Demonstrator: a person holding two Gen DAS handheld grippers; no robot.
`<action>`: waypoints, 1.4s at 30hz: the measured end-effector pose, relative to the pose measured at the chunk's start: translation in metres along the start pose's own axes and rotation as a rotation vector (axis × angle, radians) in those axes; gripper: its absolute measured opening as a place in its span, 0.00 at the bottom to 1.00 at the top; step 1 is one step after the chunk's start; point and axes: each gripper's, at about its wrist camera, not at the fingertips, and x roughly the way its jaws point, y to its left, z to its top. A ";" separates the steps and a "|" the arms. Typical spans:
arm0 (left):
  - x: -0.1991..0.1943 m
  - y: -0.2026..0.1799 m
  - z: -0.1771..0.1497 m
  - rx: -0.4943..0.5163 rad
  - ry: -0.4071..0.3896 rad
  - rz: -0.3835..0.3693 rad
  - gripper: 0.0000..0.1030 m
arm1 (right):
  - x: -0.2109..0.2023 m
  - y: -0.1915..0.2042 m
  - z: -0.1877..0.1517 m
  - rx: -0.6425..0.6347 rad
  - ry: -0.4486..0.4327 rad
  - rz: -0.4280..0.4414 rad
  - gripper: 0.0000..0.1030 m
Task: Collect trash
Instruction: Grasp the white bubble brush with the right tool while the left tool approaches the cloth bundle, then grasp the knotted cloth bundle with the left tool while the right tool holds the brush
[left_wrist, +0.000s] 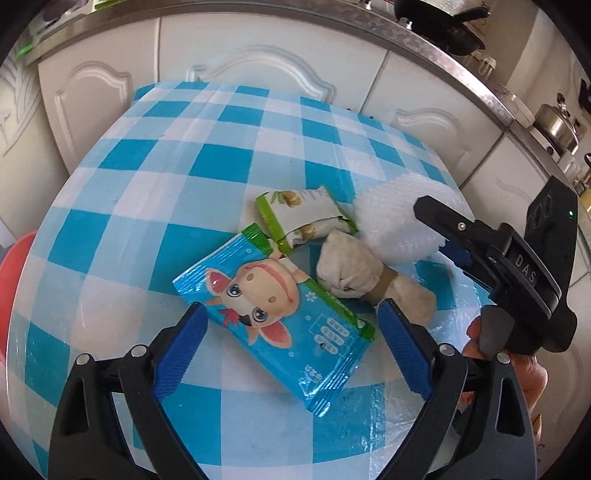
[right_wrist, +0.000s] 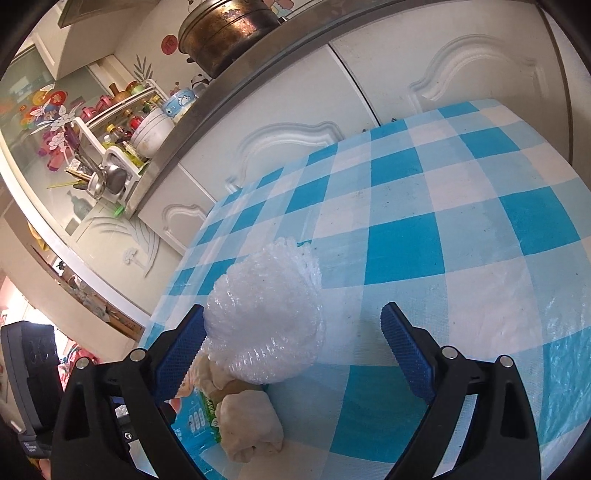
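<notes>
Blue wrapper (left_wrist: 280, 325) between wide left claw (left_wrist: 291, 325) pads — right claw (right_wrist: 293, 332) beside foam net (right_wrist: 266, 314).

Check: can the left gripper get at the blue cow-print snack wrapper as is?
Probably yes. The left gripper has its jaws open on either side of the blue cow-print snack wrapper, which lies flat on the checked tablecloth with nothing over it.

Home kitchen: steel-edged counter (right_wrist: 258, 70), white cabinets (left_wrist: 258, 59), pot (right_wrist: 221, 33), dish rack (right_wrist: 122, 147).
</notes>
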 end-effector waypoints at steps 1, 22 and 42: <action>-0.002 -0.004 -0.001 0.022 -0.009 -0.011 0.91 | 0.000 0.000 0.000 -0.001 0.000 0.005 0.78; 0.040 -0.073 0.009 0.437 0.006 -0.009 0.91 | -0.006 -0.018 0.004 0.124 -0.023 0.116 0.38; 0.045 -0.056 0.013 0.323 -0.033 -0.144 0.71 | -0.012 -0.012 0.003 0.087 -0.097 0.024 0.38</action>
